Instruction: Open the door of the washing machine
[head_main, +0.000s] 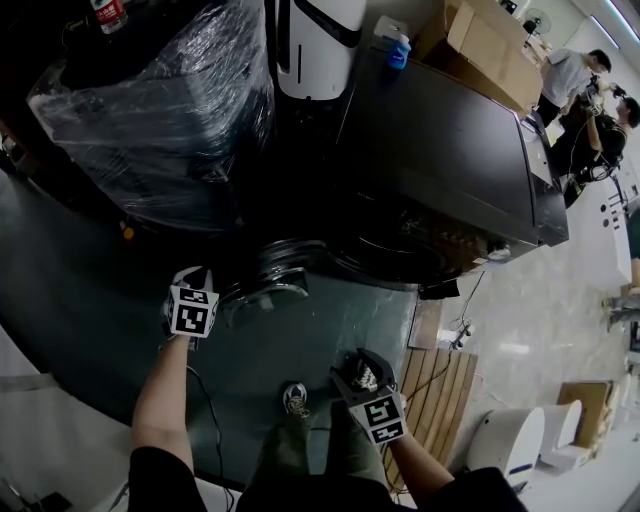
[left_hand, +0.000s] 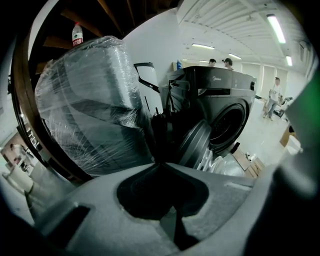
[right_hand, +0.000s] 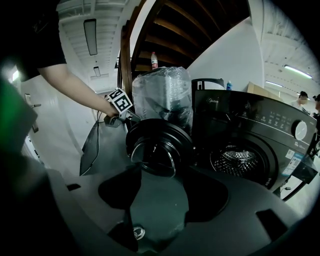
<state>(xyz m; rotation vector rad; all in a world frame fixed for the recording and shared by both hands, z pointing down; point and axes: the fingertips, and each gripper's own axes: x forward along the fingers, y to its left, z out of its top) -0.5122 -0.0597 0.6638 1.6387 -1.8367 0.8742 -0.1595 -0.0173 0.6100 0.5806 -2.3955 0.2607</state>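
The dark front-loading washing machine (head_main: 440, 150) stands with its round door (head_main: 275, 275) swung open to the left, so the steel drum (right_hand: 240, 160) shows. My left gripper (head_main: 192, 280) is just left of the door's outer edge, apart from it. In the left gripper view the left gripper (left_hand: 160, 162) has its jaws closed tip to tip with nothing between them, and the door (left_hand: 195, 142) lies just beyond to the right. My right gripper (head_main: 357, 362) hangs lower in front of the machine. The right gripper (right_hand: 159, 172) is open and empty, facing the door (right_hand: 159, 145).
A plastic-wrapped appliance (head_main: 170, 110) stands left of the machine, with a white unit (head_main: 320, 40) behind. A wooden pallet (head_main: 435, 390) lies on the floor at right. Cardboard boxes (head_main: 490, 45) and people (head_main: 580, 80) are at the back right. My shoe (head_main: 296, 400) is below the door.
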